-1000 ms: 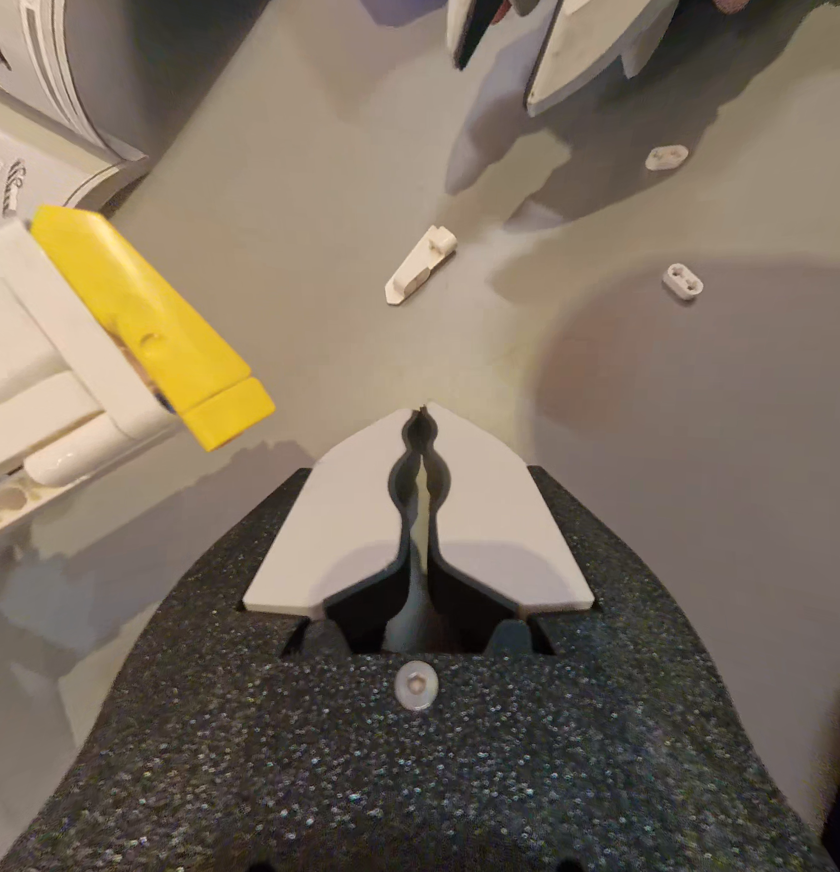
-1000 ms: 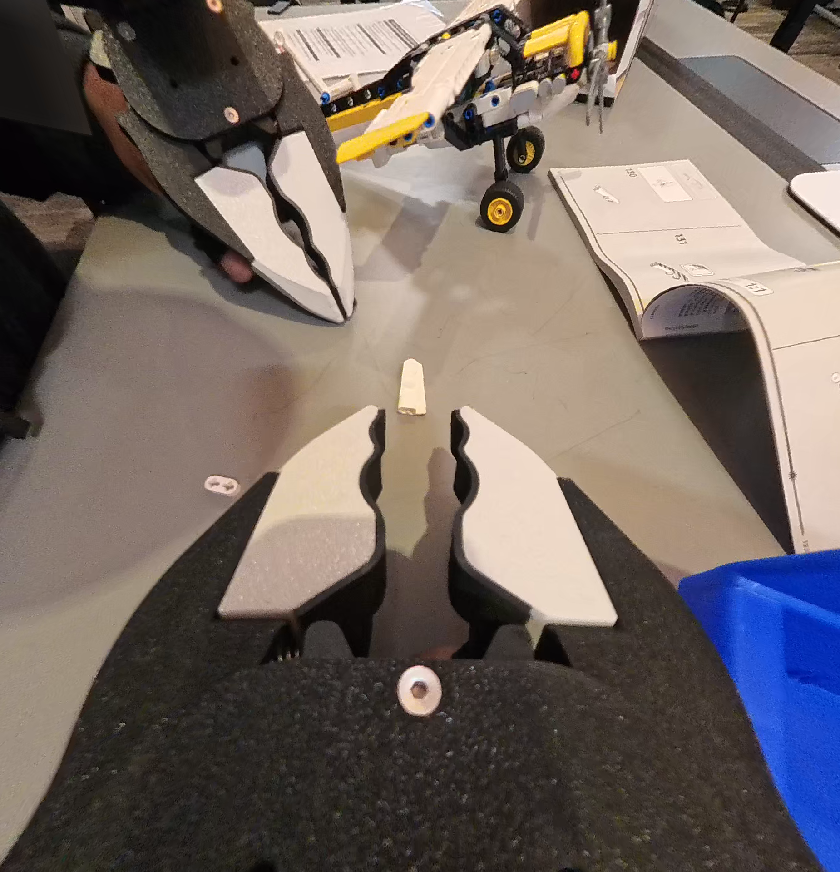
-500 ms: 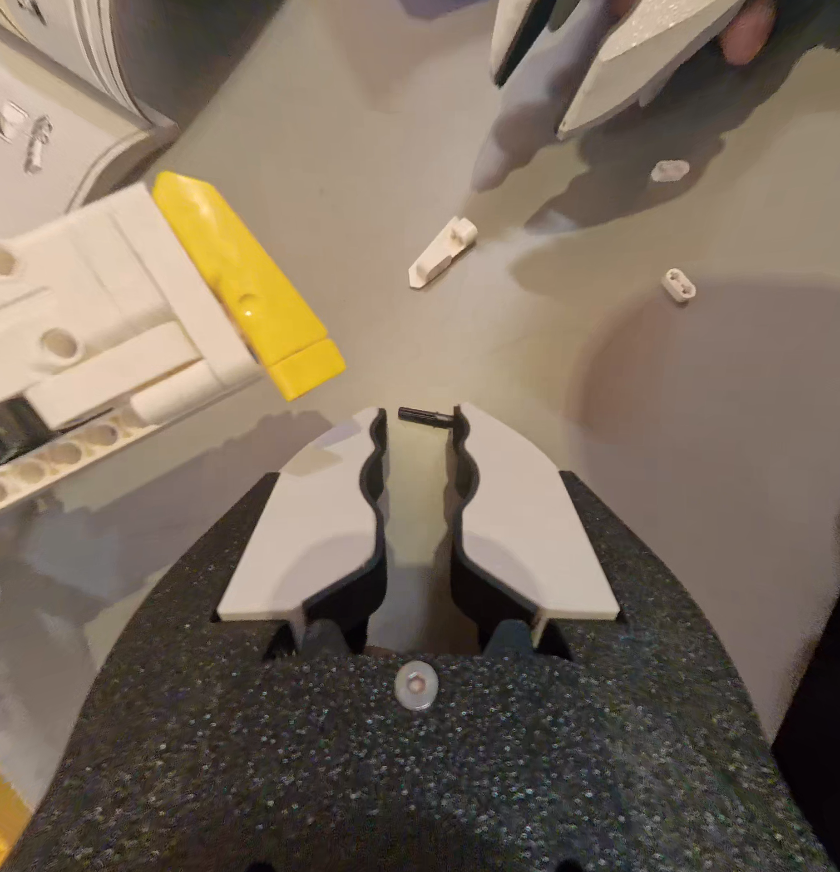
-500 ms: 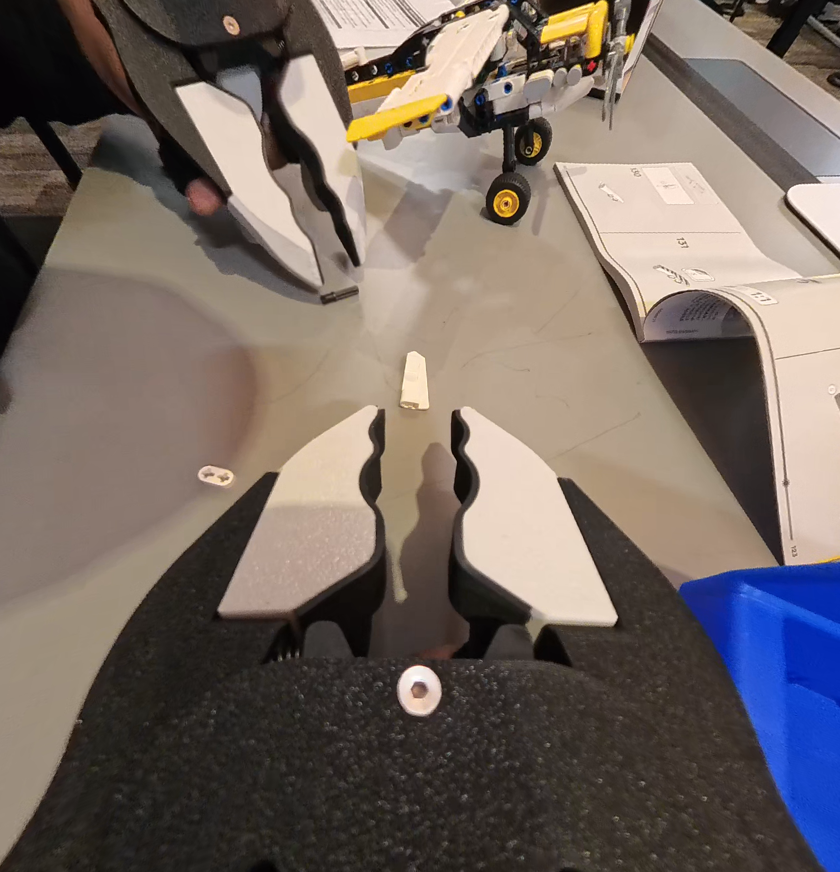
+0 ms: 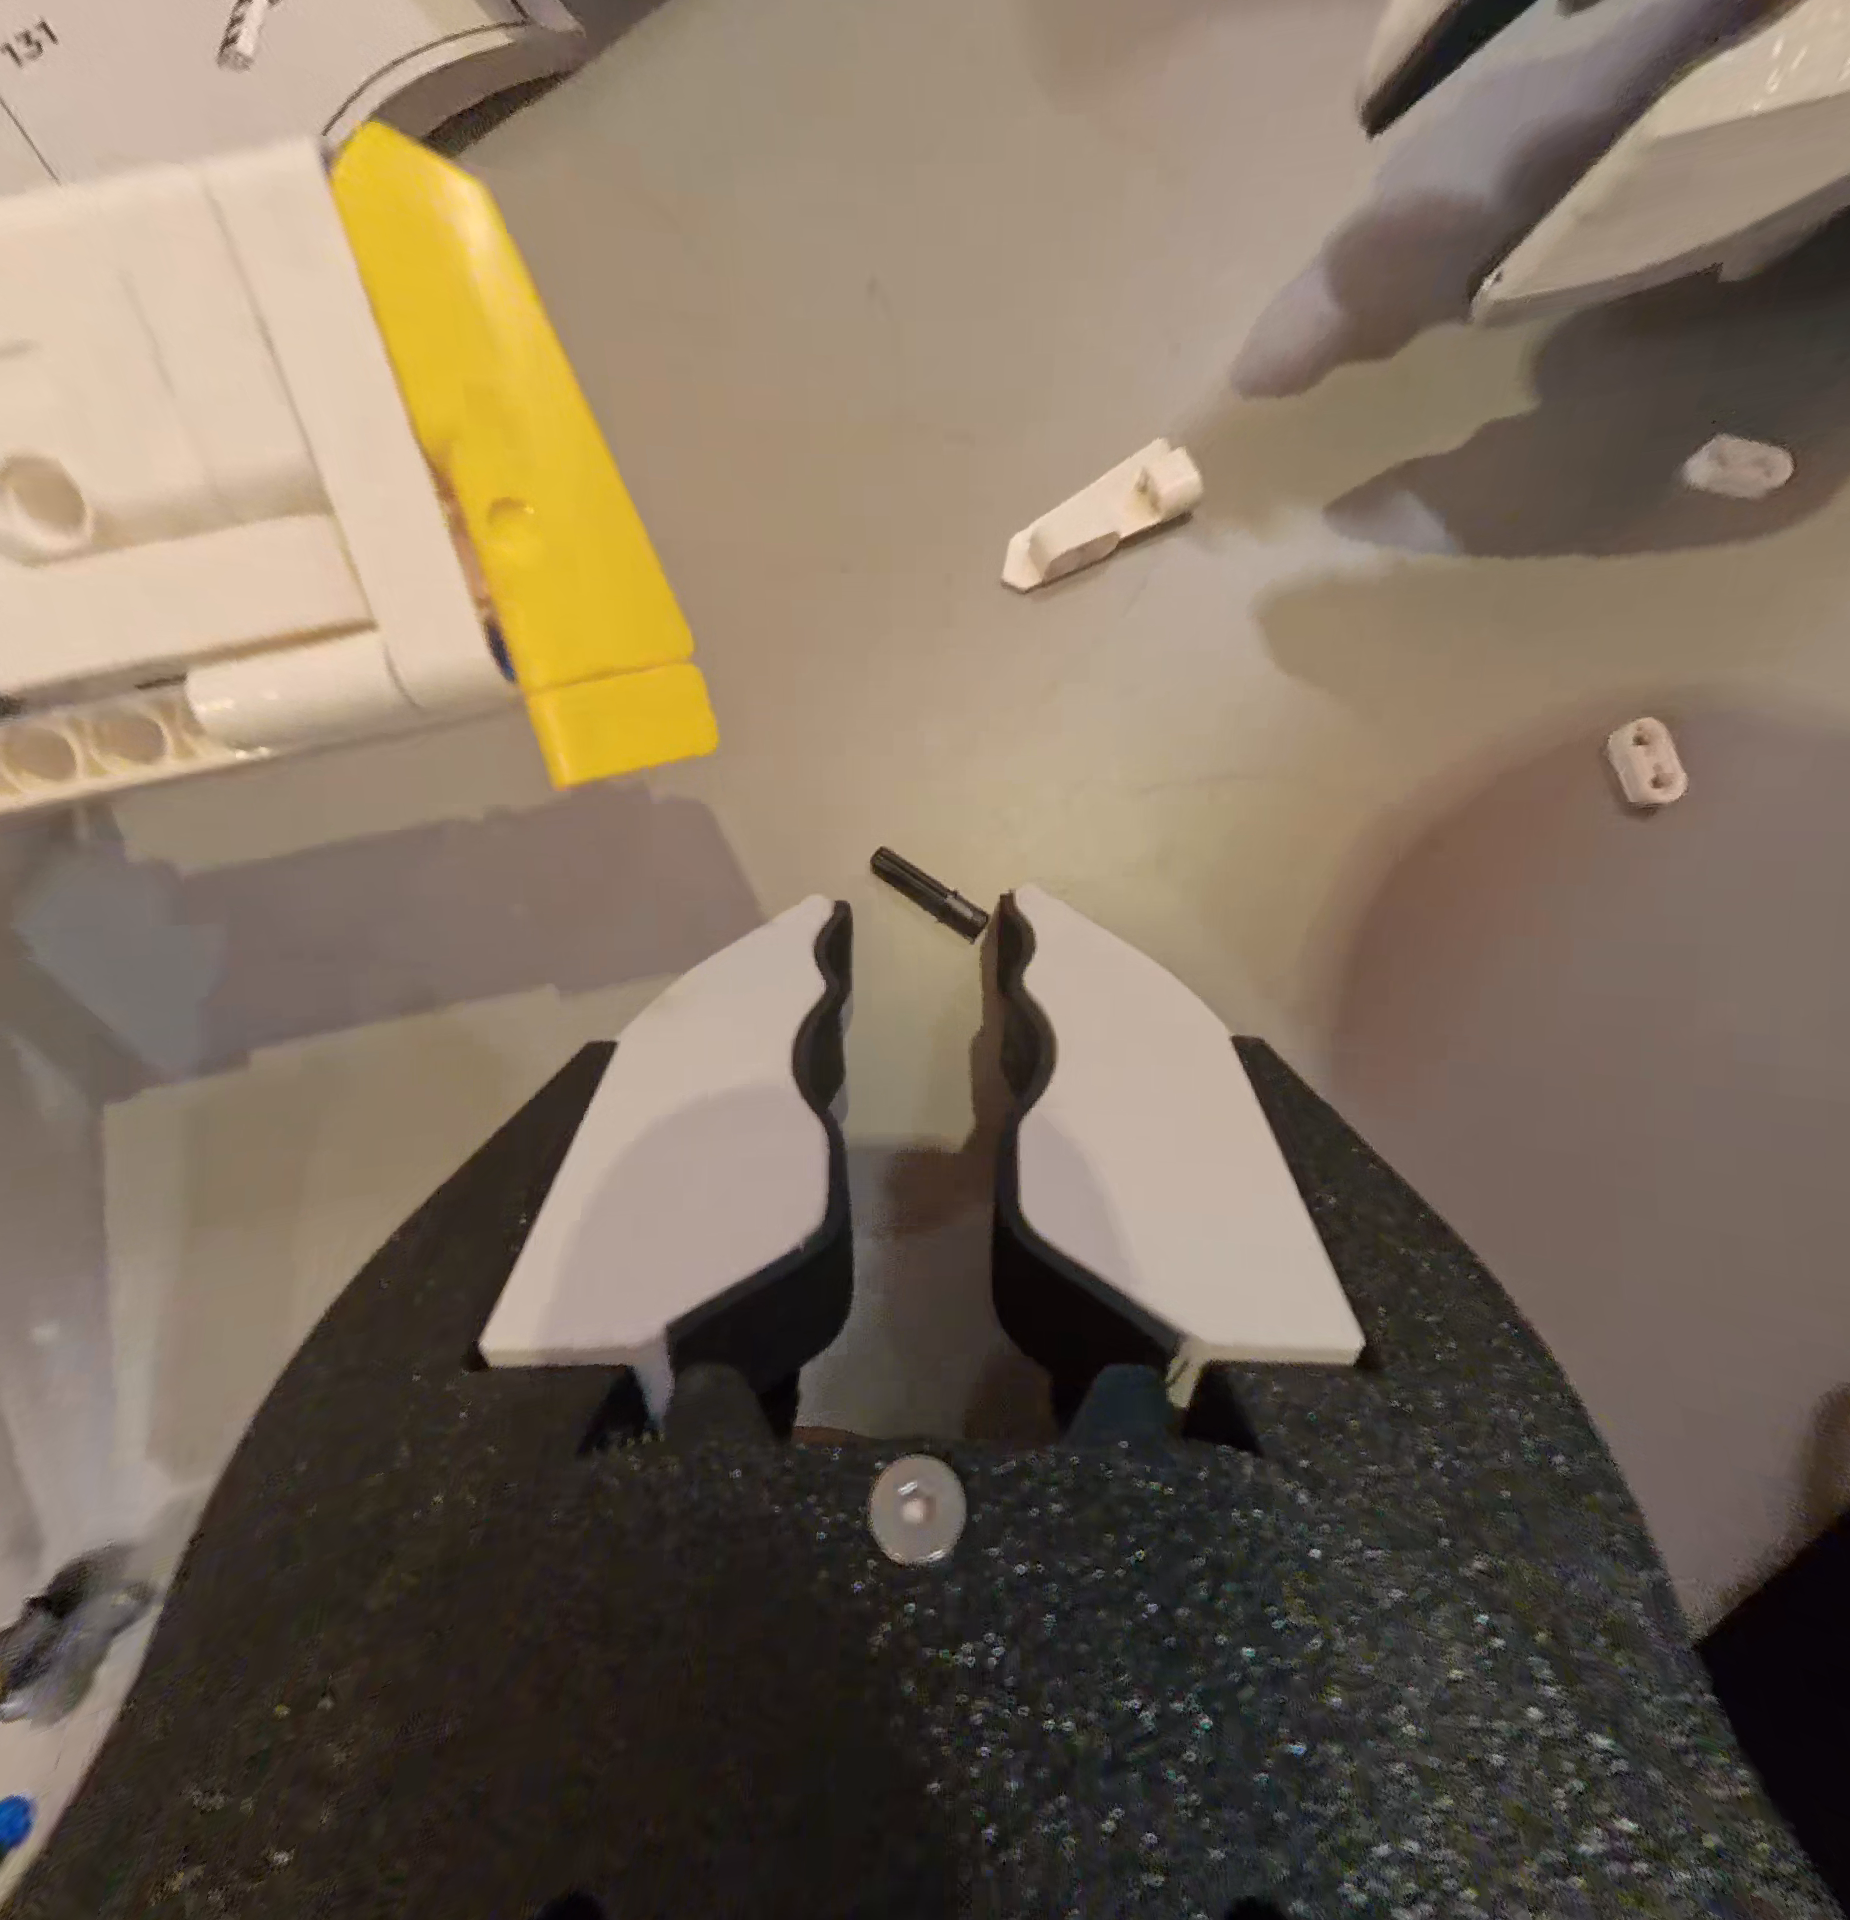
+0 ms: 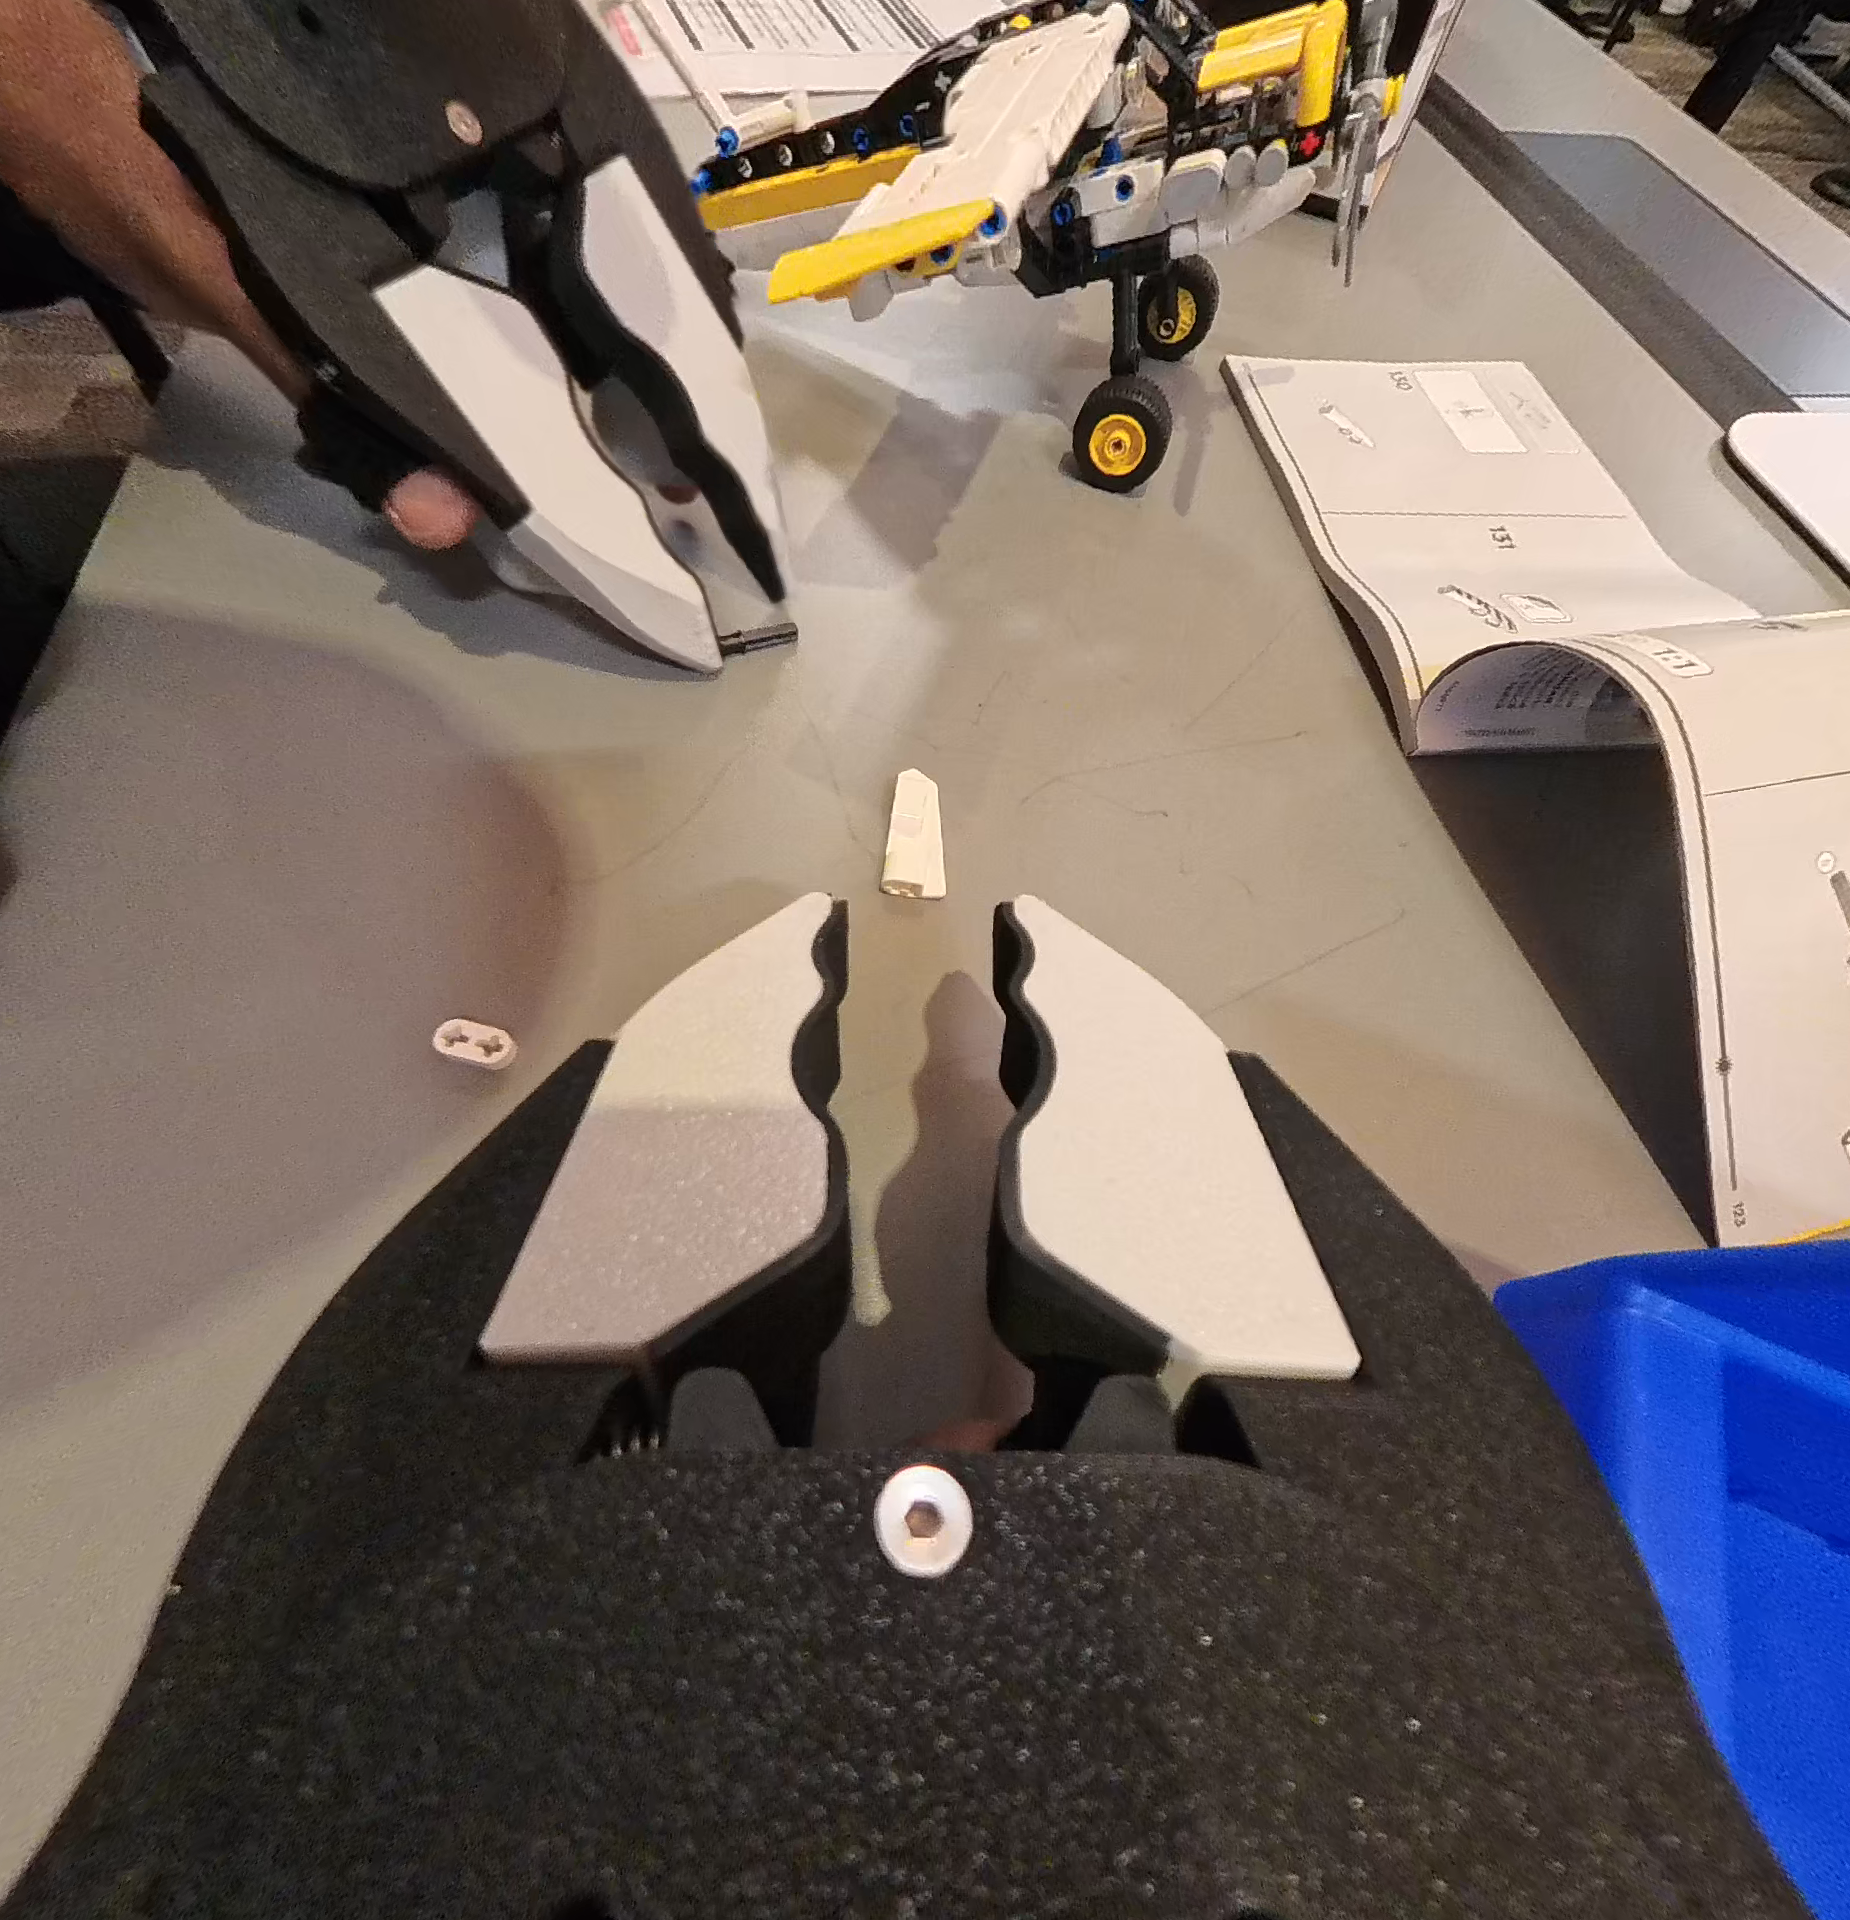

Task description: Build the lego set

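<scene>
Grey tabletop [image 5: 900, 260] fills the left wrist view, and the left gripper [image 5: 921, 914] sits low over it with its jaws parted and nothing clamped between them; a small black pin [image 5: 926, 894] lies on the table just ahead of the tips, one end close to the right-hand fingertip [image 5: 1014, 909], though whether they touch is not clear from here. Up to the left looms the white and yellow wing [image 5: 505, 447] of a brick-built plane, very close and partly blurred, with an open booklet page beyond it. A tapered white piece [image 5: 1103, 514] lies farther out, two little white oval links [image 5: 1646, 762] rest off to the right, well apart, and the other gripper's blurred tips enter at the top right corner. Over to the right wrist view: the right gripper [image 6: 921, 914] is likewise parted and bare, hovering with that same tapered white piece [image 6: 914, 834] just beyond its tips, in line with the gap. Only here does the whole plane [image 6: 1046, 197] show, standing on yellow-hubbed wheels at the far side, with the instruction booklet [image 6: 1503, 540] spread to the right and a blue bin [image 6: 1731, 1507] crowding the lower right edge. The left gripper [image 6: 755, 623] leans in from the upper left, tips at the tabletop beside the black pin [image 6: 760, 636]. Open grey surface lies between the two grippers and out to the left edge.
</scene>
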Demonstrator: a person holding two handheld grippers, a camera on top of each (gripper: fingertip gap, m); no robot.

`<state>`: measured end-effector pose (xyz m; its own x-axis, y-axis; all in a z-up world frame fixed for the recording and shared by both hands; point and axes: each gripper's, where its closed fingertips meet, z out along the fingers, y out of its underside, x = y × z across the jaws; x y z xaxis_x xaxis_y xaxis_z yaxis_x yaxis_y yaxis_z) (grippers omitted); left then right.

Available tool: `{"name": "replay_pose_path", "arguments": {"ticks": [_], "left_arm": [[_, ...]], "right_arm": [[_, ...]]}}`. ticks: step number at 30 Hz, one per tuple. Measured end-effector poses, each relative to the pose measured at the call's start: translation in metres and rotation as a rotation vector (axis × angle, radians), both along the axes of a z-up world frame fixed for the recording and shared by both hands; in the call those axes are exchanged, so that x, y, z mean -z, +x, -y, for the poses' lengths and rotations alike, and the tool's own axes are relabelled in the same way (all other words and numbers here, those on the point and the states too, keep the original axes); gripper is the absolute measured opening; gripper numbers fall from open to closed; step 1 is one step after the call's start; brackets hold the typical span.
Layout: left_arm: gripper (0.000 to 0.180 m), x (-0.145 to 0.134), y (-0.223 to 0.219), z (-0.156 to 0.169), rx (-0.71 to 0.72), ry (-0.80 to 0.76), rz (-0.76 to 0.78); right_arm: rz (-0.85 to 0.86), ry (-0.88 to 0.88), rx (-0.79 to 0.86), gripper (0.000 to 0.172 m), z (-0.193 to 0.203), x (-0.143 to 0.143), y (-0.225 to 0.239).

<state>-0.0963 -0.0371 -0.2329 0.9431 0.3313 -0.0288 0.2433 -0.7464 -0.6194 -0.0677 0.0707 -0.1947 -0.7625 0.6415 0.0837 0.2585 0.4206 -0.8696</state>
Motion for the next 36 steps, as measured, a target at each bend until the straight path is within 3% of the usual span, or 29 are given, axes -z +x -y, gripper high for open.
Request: {"name": "replay_pose_path", "arguments": {"ticks": [3,7,15,27,36], "left_arm": [[0.009,0.000,0.000,-0.001,-0.007,0.017,-0.053],[0.008,0.000,0.002,-0.006,0.102,0.025,-0.139],[0.004,-0.028,0.041,-0.046,0.489,0.308,0.037],[0.005,-0.035,0.070,-0.074,0.686,0.380,0.033],[0.004,-0.038,0.071,-0.081,0.748,0.405,0.071]], "right_arm": [[-0.005,0.008,0.000,0.026,0.000,0.000,0.000],[-0.010,0.013,-0.003,0.026,0.000,0.001,0.001],[-0.128,0.034,-0.131,0.026,0.011,-0.007,0.015],[-0.221,0.119,-0.254,0.027,0.021,-0.002,0.030],[-0.244,0.173,-0.263,0.007,0.023,0.003,0.030]]}}
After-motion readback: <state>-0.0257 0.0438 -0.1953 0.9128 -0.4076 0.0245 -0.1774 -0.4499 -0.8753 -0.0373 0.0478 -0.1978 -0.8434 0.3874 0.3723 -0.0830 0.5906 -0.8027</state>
